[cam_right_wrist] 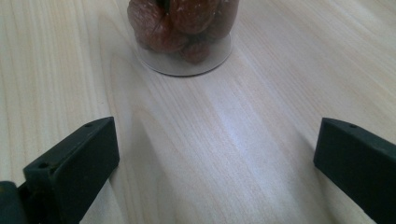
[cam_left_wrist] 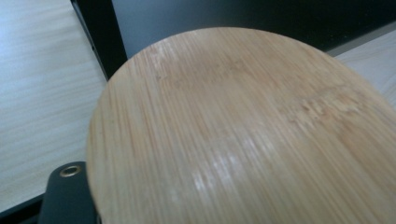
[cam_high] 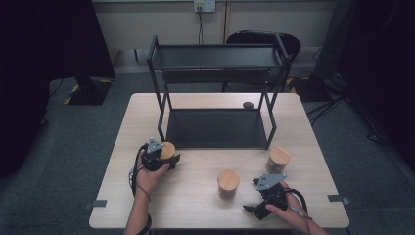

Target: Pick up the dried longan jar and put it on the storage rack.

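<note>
From above, the left gripper (cam_high: pixel 157 157) grips a wooden-lidded jar (cam_high: pixel 168 150) on the table (cam_high: pixel 195 205) just before the rack (cam_high: pixel 215 88), whose shelves hold no jars; two more jars wait. Its own view shows the lid (cam_left_wrist: pixel 243 130) close. The right gripper (cam_right_wrist: pixel 215 158) stands wide, facing a jar of dried fruit (cam_right_wrist: pixel 184 28).

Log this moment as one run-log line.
left gripper: shut on left jar | right gripper: open, jaws wide, empty | middle jar, right jar: on table
</note>
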